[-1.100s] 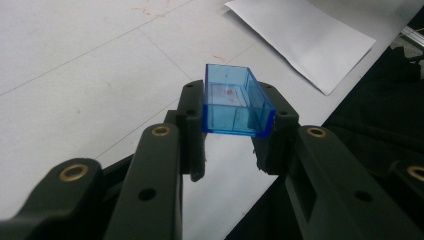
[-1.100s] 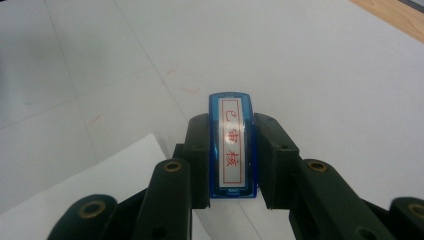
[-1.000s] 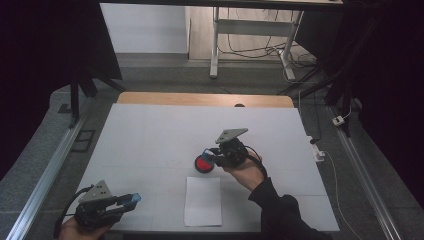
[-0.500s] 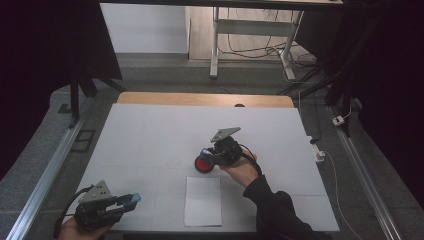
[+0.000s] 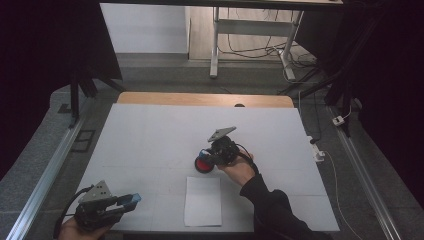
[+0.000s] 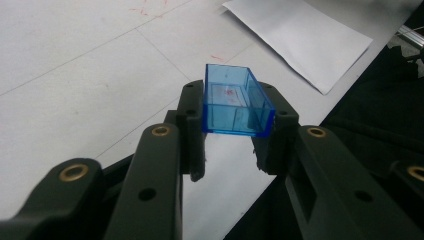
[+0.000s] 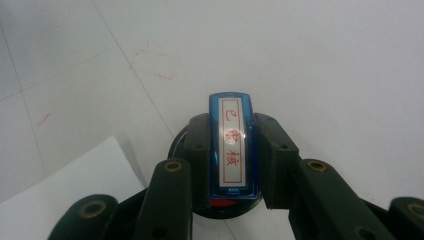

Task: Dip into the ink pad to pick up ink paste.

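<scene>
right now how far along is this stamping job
Done: the blue cap is off, clamped in the left hand-held gripper. In hand: the right hand-held gripper grips the blue stamp over the round red ink pad; contact can't be confirmed. Left: stamping the white paper, which looks unmarked, then recapping.

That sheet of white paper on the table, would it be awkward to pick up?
Probably. The paper sheet lies flat on the table, leaving little edge to pinch. It looks thin, so it would likely flop and bend when lifted, and slide easily if pushed.
</scene>
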Motion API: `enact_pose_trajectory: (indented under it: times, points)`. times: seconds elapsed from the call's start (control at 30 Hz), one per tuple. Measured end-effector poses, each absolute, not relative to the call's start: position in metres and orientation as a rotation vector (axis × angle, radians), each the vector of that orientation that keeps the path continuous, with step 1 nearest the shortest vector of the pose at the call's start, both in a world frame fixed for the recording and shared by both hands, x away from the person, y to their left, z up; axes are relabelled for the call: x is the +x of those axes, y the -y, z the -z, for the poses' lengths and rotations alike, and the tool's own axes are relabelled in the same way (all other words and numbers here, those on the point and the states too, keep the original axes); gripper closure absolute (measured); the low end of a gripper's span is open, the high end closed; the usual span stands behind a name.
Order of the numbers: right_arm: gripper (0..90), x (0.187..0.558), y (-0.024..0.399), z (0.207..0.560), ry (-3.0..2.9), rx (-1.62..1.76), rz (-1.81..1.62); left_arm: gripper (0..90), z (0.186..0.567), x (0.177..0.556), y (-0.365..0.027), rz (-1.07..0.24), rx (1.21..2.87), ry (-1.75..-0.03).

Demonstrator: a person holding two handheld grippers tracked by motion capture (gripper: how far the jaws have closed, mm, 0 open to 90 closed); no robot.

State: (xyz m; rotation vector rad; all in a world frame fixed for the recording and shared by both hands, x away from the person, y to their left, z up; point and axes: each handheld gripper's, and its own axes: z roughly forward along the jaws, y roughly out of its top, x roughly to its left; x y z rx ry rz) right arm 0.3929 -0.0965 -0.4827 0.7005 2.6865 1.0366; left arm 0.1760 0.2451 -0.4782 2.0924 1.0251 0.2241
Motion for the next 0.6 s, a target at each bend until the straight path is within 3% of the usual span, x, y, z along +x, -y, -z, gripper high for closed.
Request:
enact_pose_trajectory:
  times: [0.6]
  points:
    - [71.0, 0.3927, 0.0875, 0.4829, -2.683, 0.722, -0.989, 68.1, 0.4786, 0.1766, -0.2438, -0.224, 2.102, -1.03]
